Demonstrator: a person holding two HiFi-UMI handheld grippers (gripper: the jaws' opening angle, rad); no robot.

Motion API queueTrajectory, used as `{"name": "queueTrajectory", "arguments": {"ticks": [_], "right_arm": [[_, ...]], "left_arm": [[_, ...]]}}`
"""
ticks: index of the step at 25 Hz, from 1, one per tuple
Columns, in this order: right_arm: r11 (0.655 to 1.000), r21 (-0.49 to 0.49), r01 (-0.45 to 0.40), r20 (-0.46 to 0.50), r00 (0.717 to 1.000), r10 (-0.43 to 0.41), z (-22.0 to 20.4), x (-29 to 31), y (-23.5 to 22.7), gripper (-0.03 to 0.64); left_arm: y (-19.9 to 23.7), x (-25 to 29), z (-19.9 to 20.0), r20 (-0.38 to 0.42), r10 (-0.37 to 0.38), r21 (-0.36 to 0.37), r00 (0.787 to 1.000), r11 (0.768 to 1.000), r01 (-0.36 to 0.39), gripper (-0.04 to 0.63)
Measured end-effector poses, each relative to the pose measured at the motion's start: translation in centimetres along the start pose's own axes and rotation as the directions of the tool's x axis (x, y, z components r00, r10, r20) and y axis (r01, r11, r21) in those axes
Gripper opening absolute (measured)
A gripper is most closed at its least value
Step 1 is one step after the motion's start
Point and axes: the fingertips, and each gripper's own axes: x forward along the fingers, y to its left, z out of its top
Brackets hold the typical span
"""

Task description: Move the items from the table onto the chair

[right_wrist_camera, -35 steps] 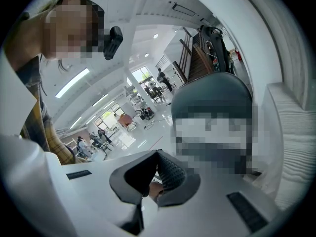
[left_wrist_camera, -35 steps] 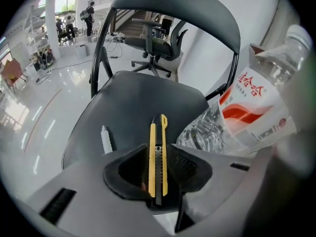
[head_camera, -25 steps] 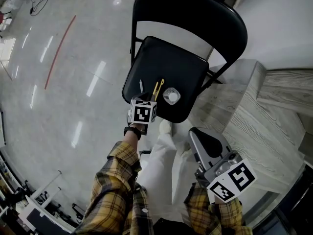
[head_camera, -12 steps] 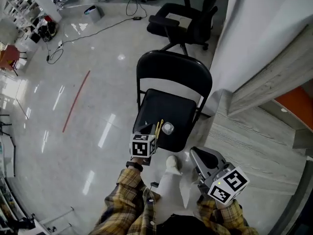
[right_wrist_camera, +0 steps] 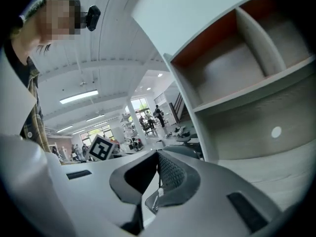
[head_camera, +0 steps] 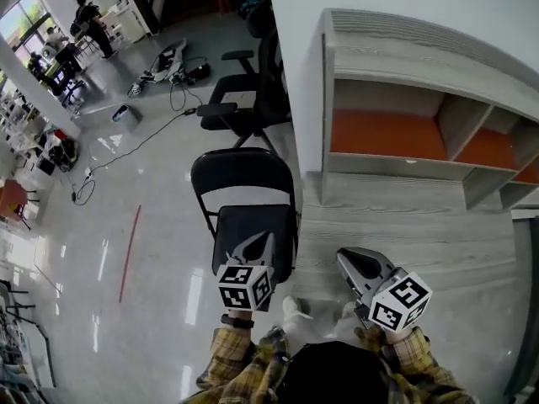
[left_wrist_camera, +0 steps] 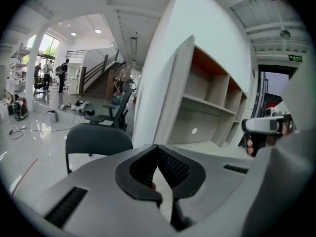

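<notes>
head view is showing the left gripper [head_camera: 255, 244] hovering at 6 o'clock of the black folding chair [head_camera: 242, 178], jaws pressed together, pinching nothing; items on its seat are too small to tell. right gripper [head_camera: 354, 261], at 3 o'clock, is keeping its jaws together.

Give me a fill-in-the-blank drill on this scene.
The folding chair ahead of the person is ____ in colour.
The back panels of the shelf unit are ____.
The left tongs are ____, with nothing between them.
Missing words: black; orange; shut.
</notes>
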Motion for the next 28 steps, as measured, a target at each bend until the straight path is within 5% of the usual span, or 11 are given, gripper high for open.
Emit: {"name": "queueTrajectory", "arguments": {"ticks": [8,12,19,28], "right_arm": [[0.989,0.016,0.145,0.108,0.983,-0.146,2.8,-13.4,-6.9,0.018],[0.984,-0.005,0.179,0.106,0.978,-0.177,2.5,-18.2,-9.0,0.018],[0.976,-0.023,0.214,0.122,0.97,-0.21,2.1,-23.4,-11.5,0.018],[0.969,0.004,0.247,0.13,0.961,-0.246,1.4,-24.4,-11.8,0.018]], "left_arm": [[-21.1,0.5,2.5,0.089,-0.251,0.068,0.964,0.967,0.245,0.005],[-28.1,0.7,1.9,0.13,-0.309,0.083,0.942,0.95,0.3,0.005],[-35.6,1.5,1.7,0.131,-0.369,0.158,0.92,0.924,0.348,0.005],[-38.4,2.2,0.9,0.072,-0.423,0.199,0.903,0.894,0.403,0.005]]}}
